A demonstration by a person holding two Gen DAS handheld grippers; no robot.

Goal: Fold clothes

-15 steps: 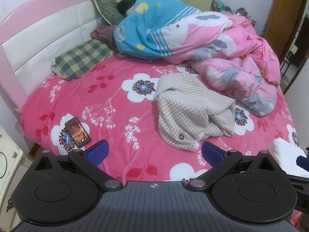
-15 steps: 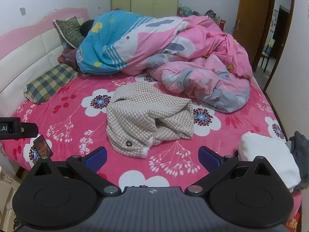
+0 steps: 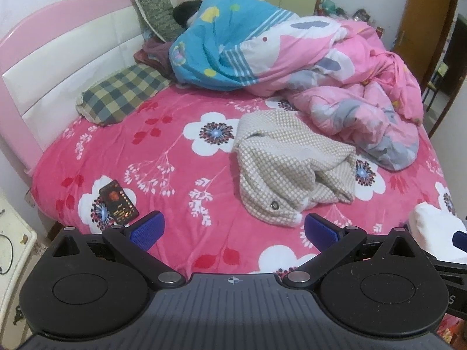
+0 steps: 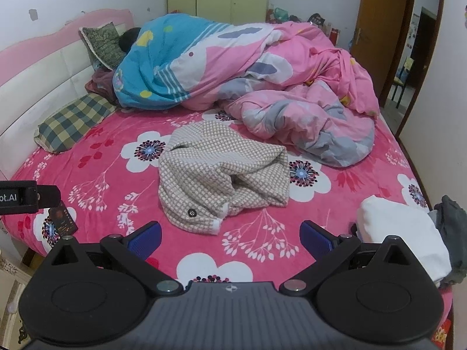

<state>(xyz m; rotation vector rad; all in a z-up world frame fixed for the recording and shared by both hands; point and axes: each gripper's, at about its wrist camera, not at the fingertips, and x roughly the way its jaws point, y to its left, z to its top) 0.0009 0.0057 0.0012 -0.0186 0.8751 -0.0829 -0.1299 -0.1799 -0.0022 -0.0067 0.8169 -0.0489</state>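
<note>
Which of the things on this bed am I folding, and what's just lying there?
For the job:
- beige checked garment, crumpled mid-bed
- white folded cloth and grey clothing, near right edge, possibly

Lying about:
- phone
- plaid pillow
- pink and blue quilt
- green pillow

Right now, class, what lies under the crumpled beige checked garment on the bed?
Around the beige checked garment only the pink floral bedsheet shows, so it lies on that. Whatever the bunched folds cover is hidden.
</note>
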